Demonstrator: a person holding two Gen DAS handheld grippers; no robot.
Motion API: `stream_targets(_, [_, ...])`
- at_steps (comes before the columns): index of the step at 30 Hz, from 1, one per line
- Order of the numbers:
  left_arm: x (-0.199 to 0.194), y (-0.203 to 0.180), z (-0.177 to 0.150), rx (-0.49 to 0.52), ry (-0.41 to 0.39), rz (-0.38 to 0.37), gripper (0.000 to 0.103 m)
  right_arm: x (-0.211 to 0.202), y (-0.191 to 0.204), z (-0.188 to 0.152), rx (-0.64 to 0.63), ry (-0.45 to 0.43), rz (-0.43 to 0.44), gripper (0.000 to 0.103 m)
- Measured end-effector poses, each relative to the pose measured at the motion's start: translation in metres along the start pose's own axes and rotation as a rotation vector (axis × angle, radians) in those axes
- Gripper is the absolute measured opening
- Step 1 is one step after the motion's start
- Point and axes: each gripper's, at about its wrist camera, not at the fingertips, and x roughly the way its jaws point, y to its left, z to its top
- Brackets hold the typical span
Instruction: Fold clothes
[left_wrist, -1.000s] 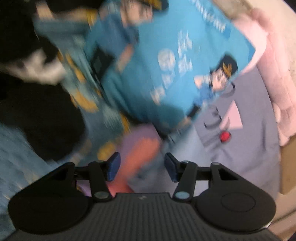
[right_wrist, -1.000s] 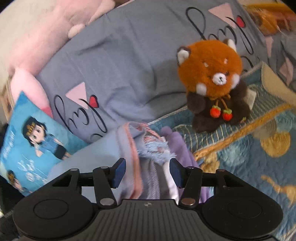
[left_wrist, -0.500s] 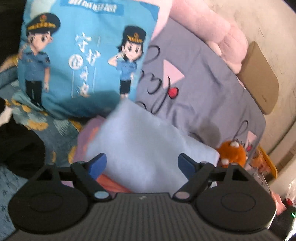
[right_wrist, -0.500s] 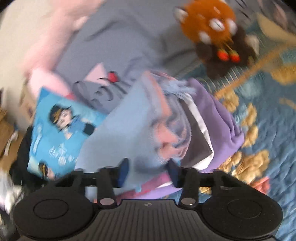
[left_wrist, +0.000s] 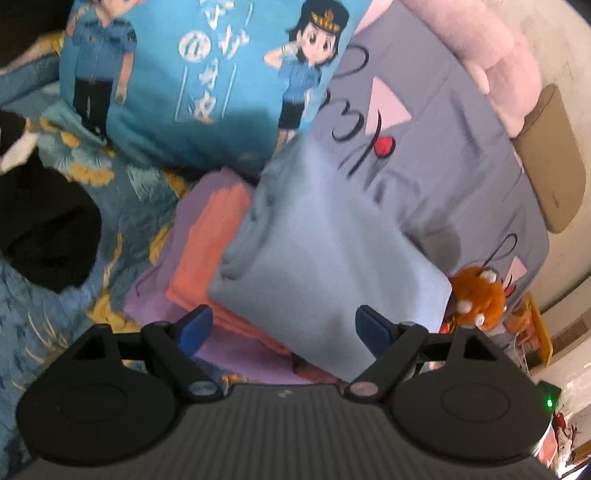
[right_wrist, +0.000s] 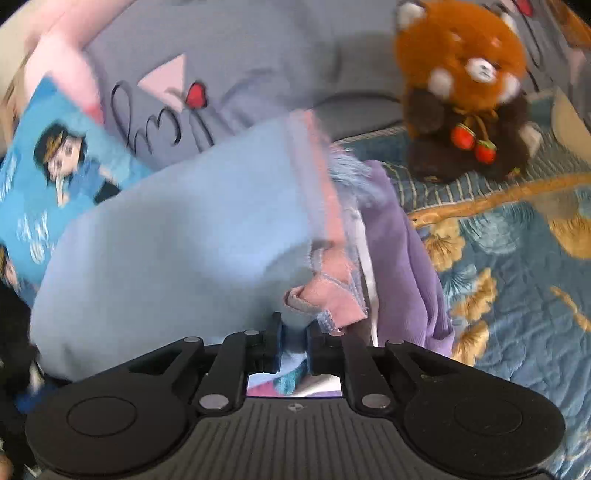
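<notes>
- The right gripper (right_wrist: 293, 345) is closing: its jaws stand nearly together, and a thin edge of cloth shows in the narrow gap, light blue with a bit of pink. This is most likely a pinch on the near hem of the light blue garment (right_wrist: 177, 236), taken so the piece can be lifted or squared on the pile.
- Just past those jaws the garment's frayed, fringed edge (right_wrist: 347, 173) turns up, showing a pink lining (right_wrist: 332, 295). The cloth looks soft and fleecy, so it should bunch rather than crease sharply.
- To the right of that edge lies a purple folded piece (right_wrist: 406, 251), thicker and plush, with a white strip beside it.
- The left gripper (left_wrist: 284, 330) has its jaws spread wide and grips nothing. The blue pads flank the near corner of the same light blue garment (left_wrist: 325, 251) without pressing it, seemingly released or ready for a new hold.
- Left of these jaws, coral (left_wrist: 207, 251) and purple (left_wrist: 162, 291) folded layers stick out beneath it, a stack of flat rectangles.
- Beyond the stack sits a blue cartoon-print pillow (left_wrist: 207, 74). Farther right are a lavender-grey quilt (left_wrist: 443, 166) and an orange red-panda plush (left_wrist: 476, 295).
- The stack rests on a quilted blue floral bedspread (right_wrist: 517, 288).
</notes>
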Motion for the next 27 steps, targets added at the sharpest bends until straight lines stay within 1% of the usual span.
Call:
stream_targets(2, [-0.001,-0.001,0.000,0.006,0.003,-0.004,0.087,-0.013,0.003,0.005,0.025,0.000,-0.024,0.026])
stream_targets(3, [-0.002,-0.001,0.000,0.006,0.000,-0.010,0.087,-0.020,0.004,0.009,0.043,-0.006,-0.040,0.036])
stream_targets(4, [-0.004,0.000,0.000,0.004,0.000,-0.020,0.087,-0.033,0.004,0.012,0.060,-0.045,-0.062,0.040])
stream_targets(5, [-0.006,0.000,0.001,0.000,0.001,-0.031,0.087,-0.044,0.004,0.017,0.057,-0.098,-0.064,0.042])
stream_targets(7, [-0.009,-0.001,0.002,0.000,-0.004,-0.046,0.087,-0.063,0.005,0.029,0.044,-0.207,-0.060,0.059])
stream_targets(8, [-0.011,-0.002,0.003,0.003,-0.004,-0.052,0.087,-0.063,0.007,0.039,0.023,-0.221,-0.050,0.062])
stream_targets(10, [-0.014,-0.004,0.004,0.009,-0.005,-0.061,0.090,-0.057,0.013,0.060,-0.025,-0.232,-0.029,0.063])
stream_targets(11, [-0.015,-0.006,0.004,0.013,-0.008,-0.067,0.091,-0.048,0.014,0.071,-0.033,-0.223,-0.016,0.063])
stream_targets(13, [-0.018,-0.008,0.005,0.024,-0.008,-0.083,0.091,-0.022,0.013,0.095,-0.027,-0.189,0.004,0.063])
stream_targets(15, [-0.021,-0.010,0.006,0.032,-0.006,-0.098,0.091,0.009,0.004,0.115,0.021,-0.145,-0.012,0.063])
stream_targets(16, [-0.021,-0.011,0.006,0.036,0.000,-0.109,0.092,0.025,-0.001,0.122,0.051,-0.104,-0.002,0.063])
stream_targets(17, [-0.022,-0.011,0.006,0.041,0.007,-0.121,0.095,0.040,-0.004,0.125,0.089,-0.045,0.011,0.060])
stream_targets(18, [-0.022,-0.012,0.006,0.044,0.008,-0.128,0.095,0.055,-0.008,0.127,0.129,0.017,0.025,0.048])
stream_targets(19, [-0.023,-0.012,0.007,0.048,0.006,-0.134,0.095,0.064,-0.008,0.128,0.148,0.046,0.021,0.035])
stream_targets(20, [-0.024,-0.013,0.007,0.051,0.005,-0.140,0.095,0.073,-0.007,0.128,0.164,0.068,0.014,0.031])
stream_targets(21, [-0.025,-0.013,0.007,0.055,0.004,-0.146,0.095,0.077,0.004,0.130,0.093,0.080,-0.024,0.021])
stream_targets(22, [-0.026,-0.013,0.008,0.052,0.001,-0.151,0.095,0.080,0.016,0.132,0.005,0.091,-0.068,0.016])
stream_targets(25, [-0.029,-0.009,0.010,0.033,-0.007,-0.163,0.097,0.077,0.069,0.136,-0.359,0.049,-0.190,0.012])
stream_targets(26, [-0.030,-0.007,0.011,0.026,-0.009,-0.164,0.097,0.072,0.080,0.139,-0.403,0.016,-0.194,0.012])
stream_targets(27, [-0.031,-0.005,0.012,0.020,-0.011,-0.164,0.097,0.067,0.086,0.144,-0.403,-0.011,-0.185,0.012])
